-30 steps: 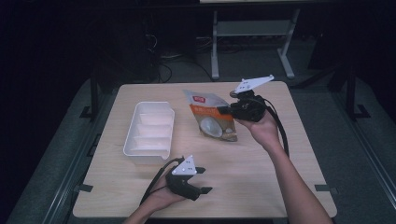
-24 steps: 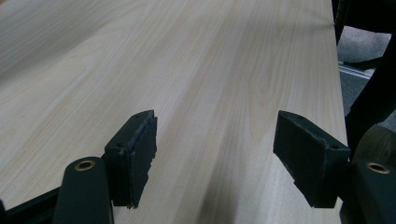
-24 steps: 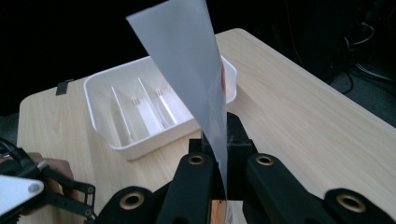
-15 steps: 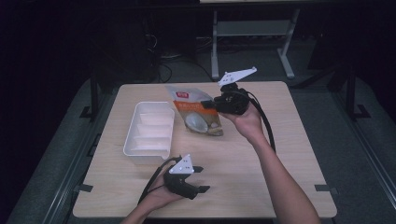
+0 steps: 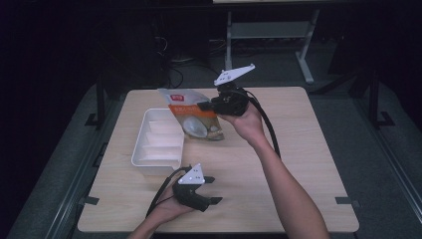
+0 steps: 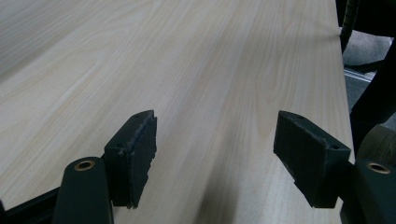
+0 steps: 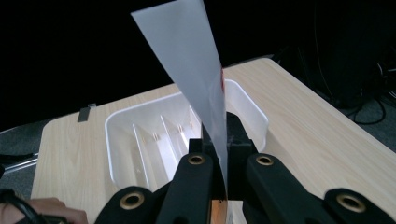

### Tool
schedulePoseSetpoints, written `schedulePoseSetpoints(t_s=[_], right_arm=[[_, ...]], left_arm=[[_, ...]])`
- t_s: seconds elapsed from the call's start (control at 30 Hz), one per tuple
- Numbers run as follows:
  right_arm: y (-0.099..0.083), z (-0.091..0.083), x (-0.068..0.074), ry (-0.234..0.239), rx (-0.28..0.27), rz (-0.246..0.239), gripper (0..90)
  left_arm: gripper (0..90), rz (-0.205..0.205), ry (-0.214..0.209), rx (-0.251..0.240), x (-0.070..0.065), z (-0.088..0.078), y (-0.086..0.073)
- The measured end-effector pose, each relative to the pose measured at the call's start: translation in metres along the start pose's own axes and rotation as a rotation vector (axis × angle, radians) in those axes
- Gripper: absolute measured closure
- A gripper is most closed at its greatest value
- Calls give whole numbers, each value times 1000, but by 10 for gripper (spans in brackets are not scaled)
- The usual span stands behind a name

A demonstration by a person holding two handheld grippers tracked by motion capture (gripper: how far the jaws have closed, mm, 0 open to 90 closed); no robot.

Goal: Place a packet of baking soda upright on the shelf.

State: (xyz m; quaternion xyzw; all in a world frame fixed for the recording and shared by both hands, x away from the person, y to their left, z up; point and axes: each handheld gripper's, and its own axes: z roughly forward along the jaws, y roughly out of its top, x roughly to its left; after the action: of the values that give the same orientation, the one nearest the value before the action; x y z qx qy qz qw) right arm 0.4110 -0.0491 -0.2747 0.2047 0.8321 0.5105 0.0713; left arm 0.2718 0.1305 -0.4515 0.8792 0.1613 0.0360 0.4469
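Observation:
A snack bag [image 5: 191, 115] with an orange band and a red label hangs in the air, tilted over the right side of the white tray [image 5: 153, 159]. My right gripper [image 5: 205, 106] is shut on its right edge. In the right gripper view the bag [image 7: 196, 65] stands edge-on as a pale wedge between the closed jaws, with the tray [image 7: 140, 135] and its dividers beyond. My left gripper [image 5: 211, 189] rests low on the table near the front edge. Its jaws stand wide apart over bare wood, and its fingers [image 6: 133, 154] hold nothing.
The tray has several narrow compartments and sits left of the table's [image 5: 308, 149] middle. A metal stand [image 5: 268, 35] is on the floor behind the table. Dark floor surrounds the table, and a hand [image 7: 44, 207] shows at the lower left of the right gripper view.
My right gripper has carried the bag leftward, from the table's back middle to above the tray's right side. The left gripper has stayed in place.

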Motion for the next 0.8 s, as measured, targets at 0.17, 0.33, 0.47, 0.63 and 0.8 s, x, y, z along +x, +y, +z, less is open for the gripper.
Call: schedulePoseSetpoints(t_s=[0.17, 0.33, 0.47, 0.63, 0.8], right_arm=[[6, 11, 2, 20, 1, -9, 899], [14, 27, 4, 44, 3, -16, 899], [19, 38, 7, 58, -4, -21, 899], [23, 54, 9, 75, -4, -24, 899], [23, 73, 9, 102, -9, -10, 899]], left_arm=[[294, 3, 5, 5, 0, 0, 0], [294, 11, 4, 7, -1, 1, 0], [293, 6, 5, 8, -1, 1, -1], [292, 7, 2, 6, 0, 0, -1], [292, 0, 1, 3, 1, -1, -2]])
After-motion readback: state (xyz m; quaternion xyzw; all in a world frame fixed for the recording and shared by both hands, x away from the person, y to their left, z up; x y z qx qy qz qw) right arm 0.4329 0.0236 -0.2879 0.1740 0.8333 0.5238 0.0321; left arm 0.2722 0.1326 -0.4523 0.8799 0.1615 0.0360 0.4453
